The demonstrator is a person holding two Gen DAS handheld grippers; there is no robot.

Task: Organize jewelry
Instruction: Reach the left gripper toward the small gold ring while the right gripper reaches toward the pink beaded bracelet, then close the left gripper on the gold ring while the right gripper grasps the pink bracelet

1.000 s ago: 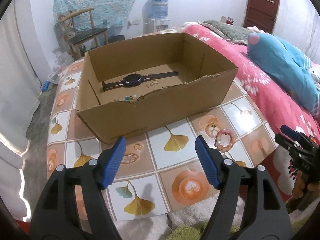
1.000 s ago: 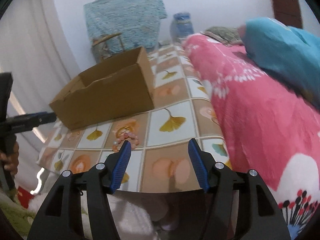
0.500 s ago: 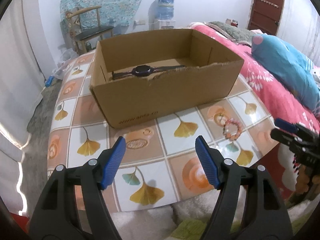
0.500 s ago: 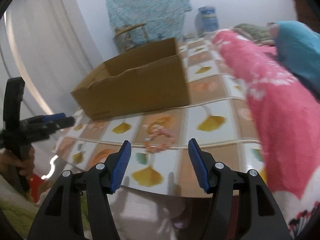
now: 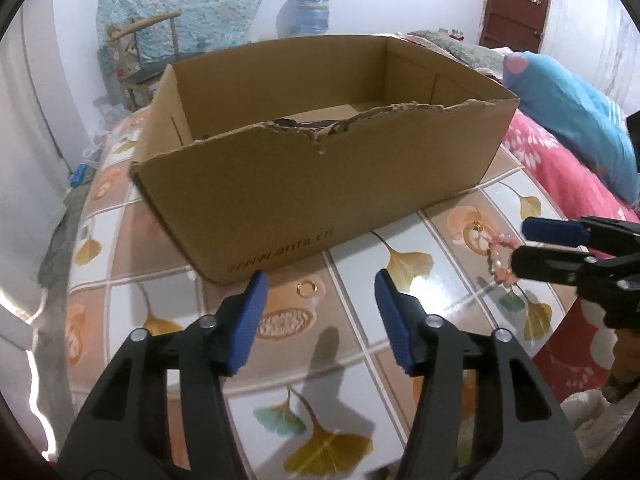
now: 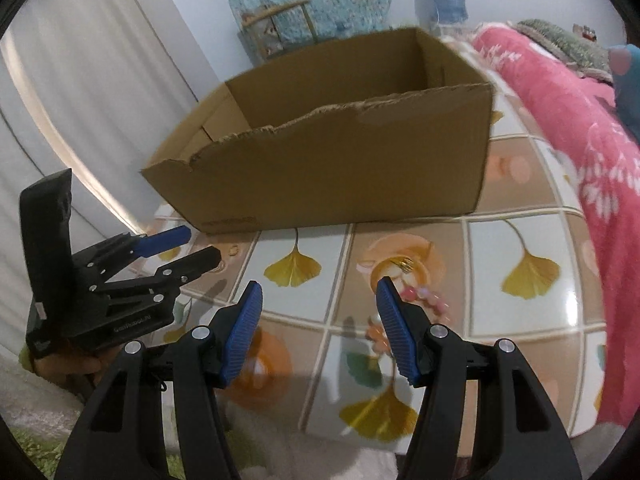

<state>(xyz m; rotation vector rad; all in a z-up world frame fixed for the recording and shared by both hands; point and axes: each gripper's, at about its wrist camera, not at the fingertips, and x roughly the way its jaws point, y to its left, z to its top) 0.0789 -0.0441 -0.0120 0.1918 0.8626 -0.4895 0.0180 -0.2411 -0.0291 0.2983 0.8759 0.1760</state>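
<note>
So the whole thing is set up on a low table (image 5: 448,280) with a glossy cloth printed in squares, ginkgo leaves and coffee cups alternating, and the light glares off it on the right side. A big open cardboard box (image 5: 320,184) sits on the far half, its front edge torn ragged, with some web address printed low on the front wall. Something dark lies inside, but the wall hides most of it and I can't tell what it is.

Room-wise: white walls, a blue patterned cloth (image 5: 188,4) hung up at the back, a wooden chair (image 5: 144,52) under it, a water jug (image 5: 312,10) next to that, and a brown door (image 5: 516,0) off to the right. A bed with a pink floral cover (image 6: 568,120) runs right along the table, with a blue pillow (image 5: 568,120) on top.

The jewelry: a small gold ring (image 5: 306,288) lies on the cloth just in front of the box. A pink bead bracelet (image 5: 500,258) lies near the right edge, with a little gold piece (image 6: 405,266) just beyond it.

The left gripper (image 5: 320,316) hangs over the cloth just short of the ring, jaws closing with nothing between them. The right gripper (image 6: 319,326) is about half open and empty, and the bracelet sits just past its right finger.
</note>
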